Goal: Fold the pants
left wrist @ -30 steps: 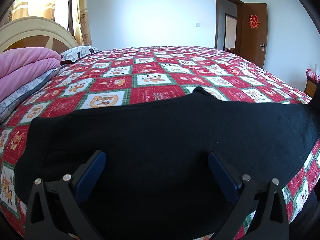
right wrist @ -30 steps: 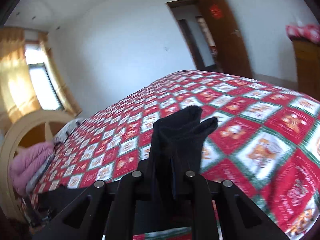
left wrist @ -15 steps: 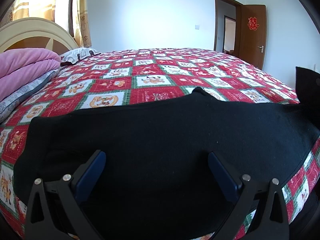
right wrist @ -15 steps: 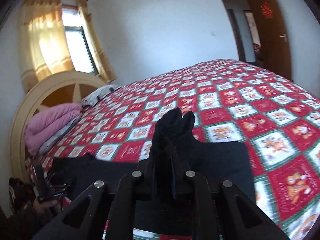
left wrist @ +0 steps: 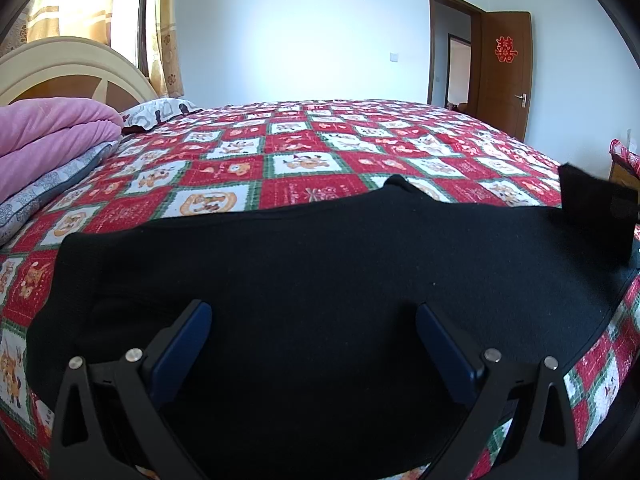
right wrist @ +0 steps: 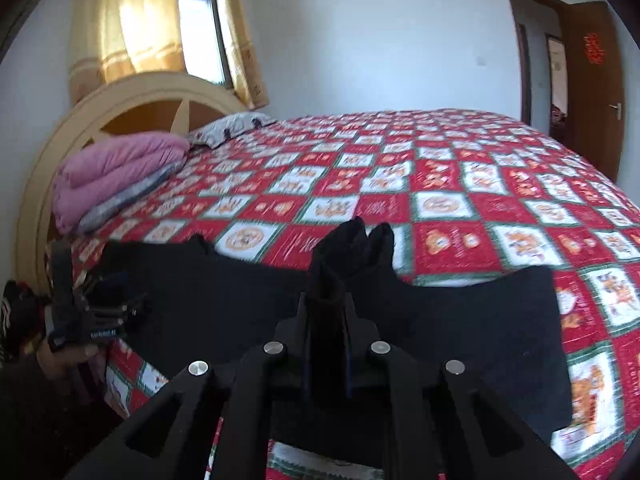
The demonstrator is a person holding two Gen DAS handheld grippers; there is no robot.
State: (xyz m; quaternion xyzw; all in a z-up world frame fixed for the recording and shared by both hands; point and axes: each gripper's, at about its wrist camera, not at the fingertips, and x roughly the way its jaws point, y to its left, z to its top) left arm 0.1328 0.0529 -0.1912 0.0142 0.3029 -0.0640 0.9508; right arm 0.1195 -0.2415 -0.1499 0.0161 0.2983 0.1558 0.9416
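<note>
Now the right tool carries one end of the pants over the rest of them.

Clamped between the nearly closed pads of the right tool point(right wrist: 326, 320) is a bunched end of the black knit fabric pants point(right wrist: 460, 328), standing up just ahead of its fingertips; the remaining cloth lies flat below and beyond that tool on the red-and-white patchwork quilted bed point(right wrist: 460, 208). Across the bed, the left tool point(left wrist: 312, 336) has its blue pads spread wide apart, hovering over the cloth directly beneath and ahead of it, gripping nothing. The fabric looks soft, limp and light, so it will likely sag and bunch when lifted; a hem or waistband edge, pinched through all layers, seems the safest hold.
</note>
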